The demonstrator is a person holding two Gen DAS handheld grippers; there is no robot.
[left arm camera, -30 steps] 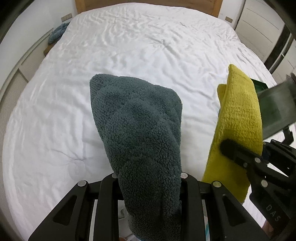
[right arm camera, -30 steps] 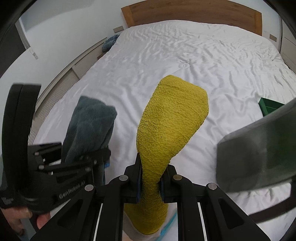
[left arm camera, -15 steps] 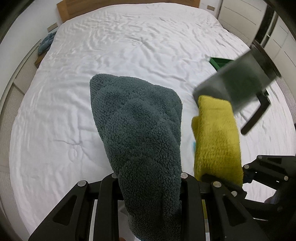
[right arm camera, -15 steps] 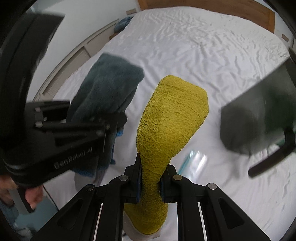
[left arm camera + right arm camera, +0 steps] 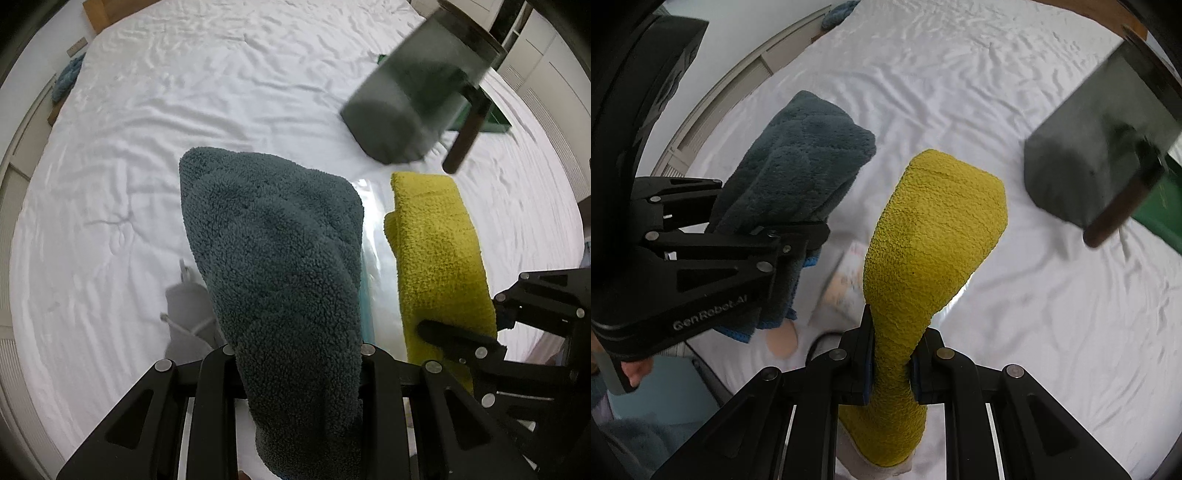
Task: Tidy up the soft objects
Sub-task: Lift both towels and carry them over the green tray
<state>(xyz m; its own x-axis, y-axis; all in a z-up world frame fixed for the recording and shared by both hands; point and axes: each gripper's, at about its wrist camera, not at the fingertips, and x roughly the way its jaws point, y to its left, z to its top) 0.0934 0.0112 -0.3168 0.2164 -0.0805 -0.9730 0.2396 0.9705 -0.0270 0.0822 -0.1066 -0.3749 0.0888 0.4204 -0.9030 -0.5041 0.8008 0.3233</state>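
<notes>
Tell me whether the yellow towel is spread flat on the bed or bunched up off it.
Bunched and off the bed. The right tongs pinch the yellow towel at a narrow waist, and it stands up above the white bed.

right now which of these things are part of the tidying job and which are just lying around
Part of the job:
- grey-blue fleece sock, held in the left gripper
- yellow sock, held in the right gripper

Just lying around:
- white bed
- green box
- blue cloth beside the bed
</notes>
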